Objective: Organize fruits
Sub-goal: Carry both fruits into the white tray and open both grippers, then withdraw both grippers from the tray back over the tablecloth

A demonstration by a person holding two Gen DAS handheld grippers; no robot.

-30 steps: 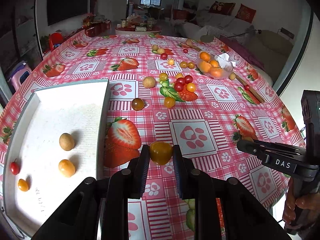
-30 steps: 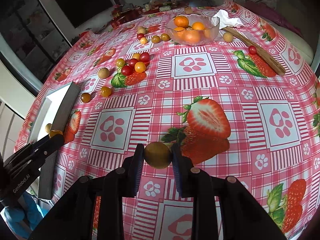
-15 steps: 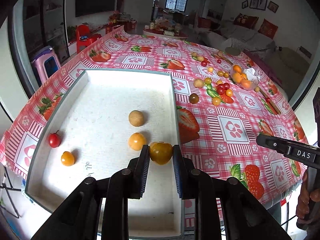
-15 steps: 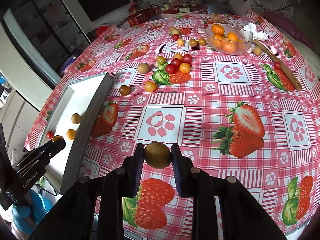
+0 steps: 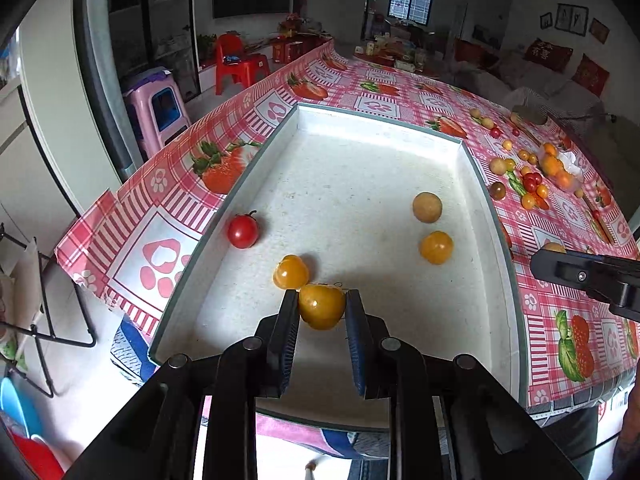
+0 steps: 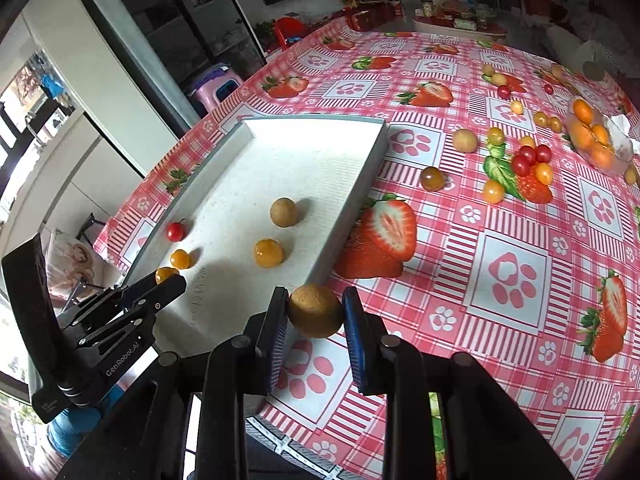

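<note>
My left gripper is shut on a yellow-orange tomato and holds it over the near part of the white tray. In the tray lie a red cherry tomato, two orange tomatoes and a tan round fruit. My right gripper is shut on a brown-tan round fruit just above the tray's near right edge. The left gripper shows in the right wrist view with its tomato.
Several loose tomatoes and tan fruits lie on the strawberry-print tablecloth right of the tray. A glass bowl of oranges stands at the far right. The table edge lies close at the left, with stools beyond.
Both grippers have moved left with their fruit. The left one now hangs lower over the tray's near part; the right one has reached the tray's right edge.
</note>
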